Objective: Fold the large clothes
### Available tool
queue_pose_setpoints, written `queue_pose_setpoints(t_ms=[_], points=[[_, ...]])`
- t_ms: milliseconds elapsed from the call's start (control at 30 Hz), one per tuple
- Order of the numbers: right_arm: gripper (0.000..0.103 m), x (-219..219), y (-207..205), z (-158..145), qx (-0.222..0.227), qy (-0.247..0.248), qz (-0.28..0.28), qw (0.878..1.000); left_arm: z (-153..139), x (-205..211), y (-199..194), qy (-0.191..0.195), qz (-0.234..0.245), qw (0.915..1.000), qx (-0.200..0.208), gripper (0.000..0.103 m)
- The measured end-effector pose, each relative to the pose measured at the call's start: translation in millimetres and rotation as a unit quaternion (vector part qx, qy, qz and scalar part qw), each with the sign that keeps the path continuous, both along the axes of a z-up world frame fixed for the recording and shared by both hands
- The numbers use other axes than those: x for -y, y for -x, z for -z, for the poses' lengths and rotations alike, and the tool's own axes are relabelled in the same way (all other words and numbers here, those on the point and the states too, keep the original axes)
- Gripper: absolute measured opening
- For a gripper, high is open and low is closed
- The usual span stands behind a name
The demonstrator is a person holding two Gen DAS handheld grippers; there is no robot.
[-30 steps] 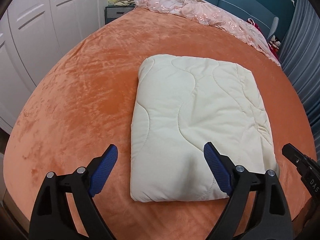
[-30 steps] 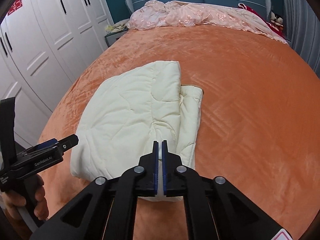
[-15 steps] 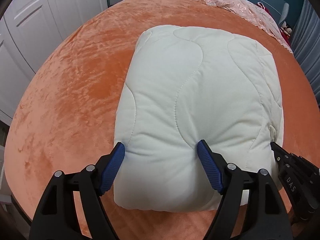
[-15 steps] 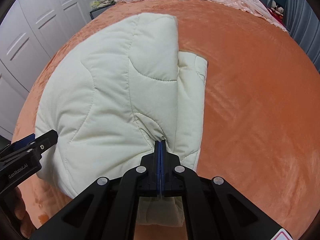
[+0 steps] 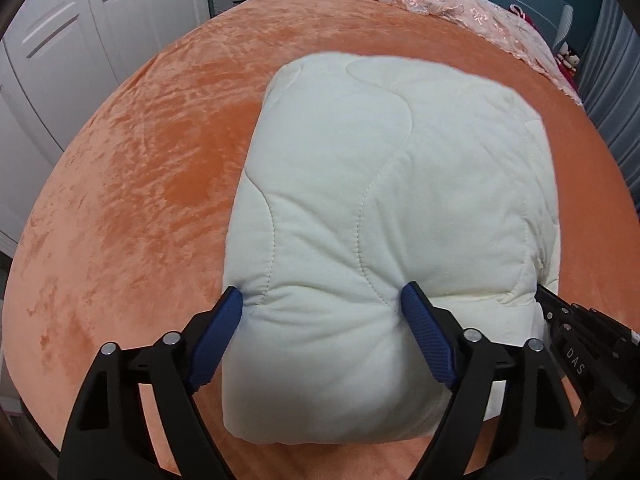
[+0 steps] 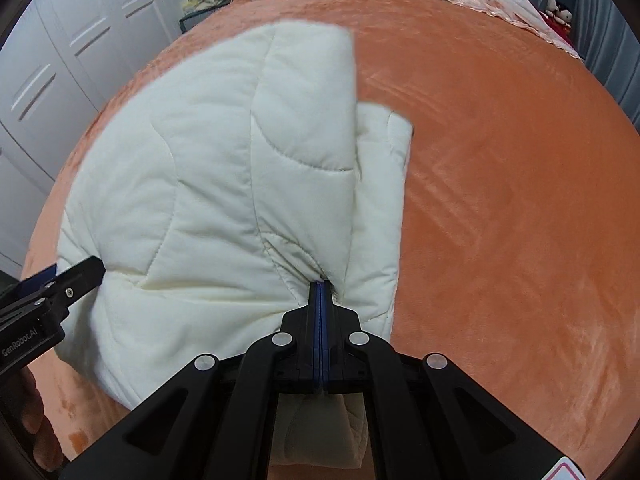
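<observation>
**Risk: Fold Slips or Bunches**

Left wrist view: the left gripper (image 5: 320, 304) has been closing; its jaws now squeeze the near edge of the folded quilt (image 5: 400, 184) on the bed (image 5: 140, 168). A partial bite may slip.

Right wrist view: the right gripper (image 6: 319, 286) is fully closed, its tip pressed into the quilt (image 6: 224, 168). Uneven pulling could splay the layers.

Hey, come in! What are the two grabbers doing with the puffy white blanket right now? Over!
Left gripper closing, pads squeezing folded quilt. Right gripper shut, pressed into its near edge. Orange bedspread around it, nothing in the way.
</observation>
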State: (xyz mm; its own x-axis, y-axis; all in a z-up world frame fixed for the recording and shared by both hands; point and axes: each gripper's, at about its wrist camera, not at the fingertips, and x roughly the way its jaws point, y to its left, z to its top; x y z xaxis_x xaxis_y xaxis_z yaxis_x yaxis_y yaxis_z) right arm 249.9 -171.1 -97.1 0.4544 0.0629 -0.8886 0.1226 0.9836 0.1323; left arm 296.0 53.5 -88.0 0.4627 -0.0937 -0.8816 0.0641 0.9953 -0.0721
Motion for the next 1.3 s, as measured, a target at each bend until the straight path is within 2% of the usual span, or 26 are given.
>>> queue_pose_setpoints(t_ms=[33, 133, 233, 367, 433, 467, 600, 700, 833, 933, 1033, 1100, 1167, 1233, 1300], points=[[0.000, 7, 1, -16, 0.022, -0.016, 0.013, 1.000, -10, -3, -3, 0.005, 0.004, 0.9999, 0.011, 0.065], [0.000, 21, -14, -50, 0.058, -0.059, 0.042, 0.996, -39, -9, -22, 0.000, -0.007, 0.9988, 0.048, 0.065], [0.000, 18, -46, -55, 0.055, -0.060, 0.048, 0.996, -45, -5, -57, 0.007, -0.012, 0.9986, 0.050, 0.065], [0.000, 3, -75, -25, 0.036, -0.049, 0.043, 0.997, -14, 4, -94, 0.026, -0.018, 0.9991, 0.028, 0.065], [0.000, -2, -86, -3, 0.029, -0.029, 0.037, 0.998, 4, 10, -102, 0.007, -0.023, 0.9990, 0.037, 0.077], [0.000, -4, -90, 6, 0.028, -0.021, 0.033, 0.999, 10, 12, -102, 0.001, -0.023, 0.9988, 0.043, 0.078], [0.000, 4, -97, 29, 0.043, -0.025, 0.031, 0.998, 29, 7, -109, 0.025, -0.045, 0.9974, 0.050, 0.087], [0.000, 7, -100, 39, 0.056, -0.034, 0.039, 0.997, 40, 11, -108, 0.014, -0.050, 0.9964, 0.067, 0.087], [0.000, -2, -99, 43, 0.079, 0.004, 0.039, 0.996, 47, 16, -104, -0.005, -0.055, 0.9944, 0.090, 0.088], [0.000, -7, -102, 46, 0.088, 0.026, 0.041, 0.995, 50, 19, -105, -0.016, -0.055, 0.9939, 0.094, 0.088], [0.000, -6, -103, 46, 0.084, 0.020, 0.038, 0.996, 50, 19, -106, -0.021, -0.056, 0.9940, 0.091, 0.088], [0.000, -1, -103, 41, 0.065, 0.006, 0.027, 0.997, 44, 16, -103, -0.016, -0.052, 0.9948, 0.086, 0.088], [0.000, 7, -91, 21, 0.046, -0.014, 0.024, 0.999, 29, 9, -92, -0.008, -0.038, 0.9968, 0.070, 0.088], [0.000, 16, -58, -4, 0.047, -0.057, 0.012, 0.997, 10, -6, -64, 0.028, -0.022, 0.9978, 0.055, 0.087], [0.000, 19, -18, -19, 0.037, -0.071, -0.005, 0.997, 2, -19, -31, 0.052, -0.008, 0.9980, 0.034, 0.087]])
